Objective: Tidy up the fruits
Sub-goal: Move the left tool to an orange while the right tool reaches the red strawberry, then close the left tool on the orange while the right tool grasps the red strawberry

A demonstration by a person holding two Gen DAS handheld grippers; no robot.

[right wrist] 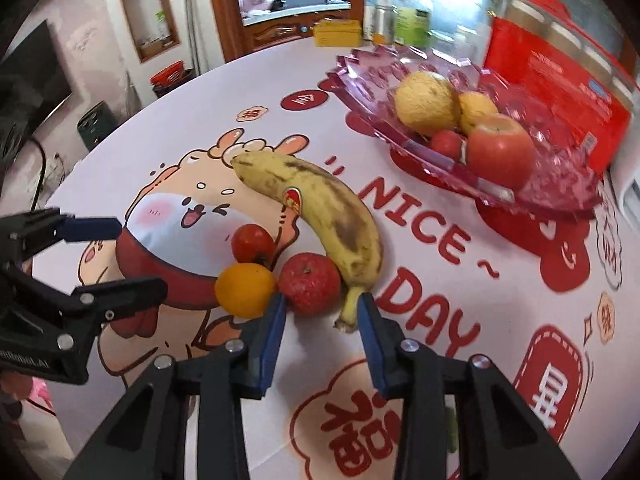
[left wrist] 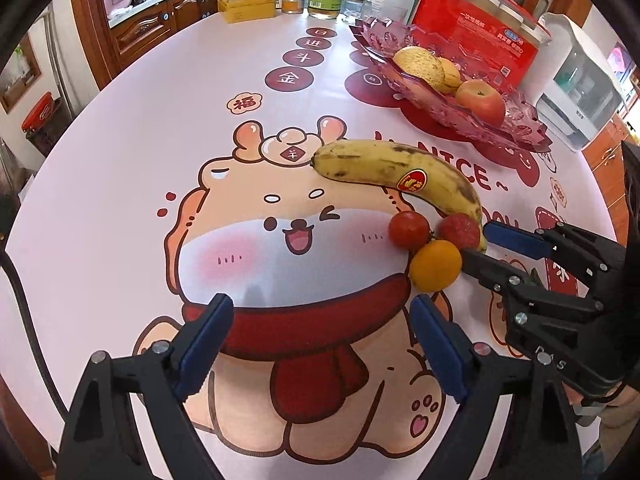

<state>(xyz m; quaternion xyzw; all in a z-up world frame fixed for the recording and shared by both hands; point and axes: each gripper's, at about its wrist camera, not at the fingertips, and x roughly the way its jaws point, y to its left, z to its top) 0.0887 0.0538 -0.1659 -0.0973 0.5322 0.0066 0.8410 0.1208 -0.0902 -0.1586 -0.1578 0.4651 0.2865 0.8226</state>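
A spotted banana (left wrist: pixel 384 168) (right wrist: pixel 320 208) lies on the cartoon tablecloth. A red tomato (left wrist: pixel 409 229) (right wrist: pixel 252 243), an orange fruit (left wrist: pixel 435 265) (right wrist: pixel 245 290) and a small red apple (left wrist: pixel 458 230) (right wrist: pixel 309 284) cluster by its stem. My right gripper (right wrist: pixel 320 300) (left wrist: pixel 476 243) has narrow jaws shut on the banana's stem end, its left fingertip beside the small red apple. My left gripper (left wrist: pixel 322 304) (right wrist: pixel 142 254) hangs wide open and empty, left of the cluster. A pink glass dish (left wrist: pixel 520 124) (right wrist: pixel 560 192) further back holds a pale round fruit, a lemon, an apple and a tomato.
Behind the dish stands a red box (left wrist: pixel 472 32) (right wrist: pixel 560 92). A white appliance (left wrist: pixel 576 80) sits at the right edge. A yellow tin (left wrist: pixel 246 7) (right wrist: pixel 336 34), a can and bottles line the far rim of the round table.
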